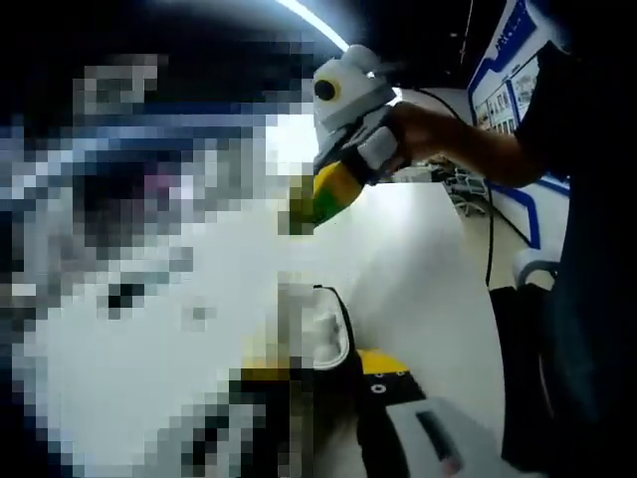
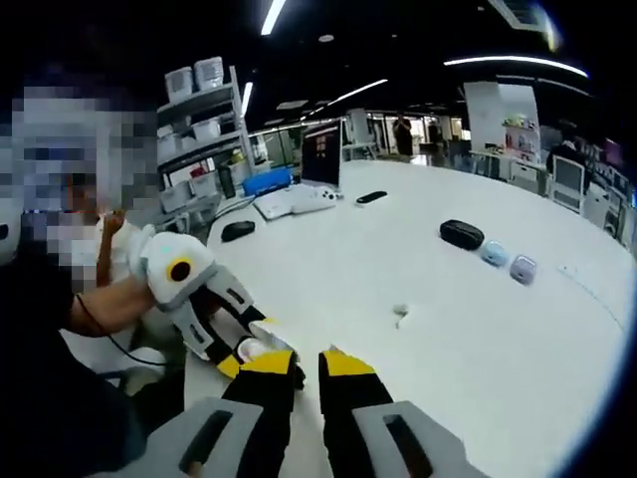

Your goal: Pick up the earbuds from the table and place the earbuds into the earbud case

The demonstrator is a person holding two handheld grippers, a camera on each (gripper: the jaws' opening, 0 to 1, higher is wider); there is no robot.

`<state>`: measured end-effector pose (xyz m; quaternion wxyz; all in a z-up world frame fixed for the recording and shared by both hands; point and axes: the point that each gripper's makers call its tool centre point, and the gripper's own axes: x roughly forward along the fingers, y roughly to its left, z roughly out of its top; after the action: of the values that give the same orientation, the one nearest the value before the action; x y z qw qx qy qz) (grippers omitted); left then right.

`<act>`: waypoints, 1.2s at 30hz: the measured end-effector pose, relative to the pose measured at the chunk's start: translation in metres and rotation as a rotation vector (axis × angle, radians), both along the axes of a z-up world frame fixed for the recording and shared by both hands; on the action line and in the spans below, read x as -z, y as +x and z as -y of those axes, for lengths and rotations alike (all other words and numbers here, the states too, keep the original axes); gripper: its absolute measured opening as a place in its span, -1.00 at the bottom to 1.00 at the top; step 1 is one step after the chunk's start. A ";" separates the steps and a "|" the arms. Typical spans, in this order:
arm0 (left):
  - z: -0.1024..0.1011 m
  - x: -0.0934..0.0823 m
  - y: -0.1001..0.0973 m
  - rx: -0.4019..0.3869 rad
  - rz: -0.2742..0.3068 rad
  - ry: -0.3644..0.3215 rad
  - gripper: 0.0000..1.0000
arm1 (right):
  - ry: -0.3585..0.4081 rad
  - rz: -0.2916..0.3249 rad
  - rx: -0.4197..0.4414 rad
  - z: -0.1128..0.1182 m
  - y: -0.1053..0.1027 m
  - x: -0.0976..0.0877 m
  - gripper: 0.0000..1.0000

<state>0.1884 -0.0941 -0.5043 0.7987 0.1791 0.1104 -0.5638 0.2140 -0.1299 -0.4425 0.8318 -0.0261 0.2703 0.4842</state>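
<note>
My left gripper (image 1: 323, 370) is shut on an open white earbud case (image 1: 320, 334) with a black rim. In the right gripper view it comes in from the left as the left gripper (image 2: 251, 346), with the case (image 2: 249, 349) between its yellow tips. A small white earbud (image 2: 400, 312) lies on the white table (image 2: 478, 339), right of the case. My right gripper (image 2: 309, 360) hovers just right of the case, jaws almost together with nothing seen between them. A hand holds the right gripper (image 1: 317, 201) high above the case in the left gripper view.
A black case (image 2: 461, 234), a light blue case (image 2: 494, 253) and a lilac case (image 2: 523, 268) sit in a row at the far right. A white keyboard (image 2: 294, 201), a black mouse (image 2: 237, 230) and a screen (image 2: 320, 154) stand at the back, with shelves (image 2: 204, 110) behind. A person sits at left.
</note>
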 end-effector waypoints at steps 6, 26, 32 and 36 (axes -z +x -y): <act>0.000 -0.001 0.000 -0.009 -0.008 -0.005 -0.51 | -0.043 0.032 0.025 0.005 0.021 0.010 -0.72; -0.002 -0.001 0.002 -0.016 -0.033 -0.015 -0.51 | -0.255 0.092 -0.090 -0.020 0.118 0.045 -0.69; -0.002 0.000 0.003 -0.013 -0.037 -0.020 -0.51 | -0.256 0.037 -0.123 -0.024 0.129 0.057 -0.68; -0.002 0.000 0.003 -0.012 -0.039 -0.026 -0.51 | -0.242 -0.002 -0.119 -0.027 0.131 0.063 -0.69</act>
<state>0.1916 -0.0923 -0.5048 0.8020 0.1571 0.1197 -0.5637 0.3447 -0.1034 -0.5059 0.7922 -0.1417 0.3254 0.4965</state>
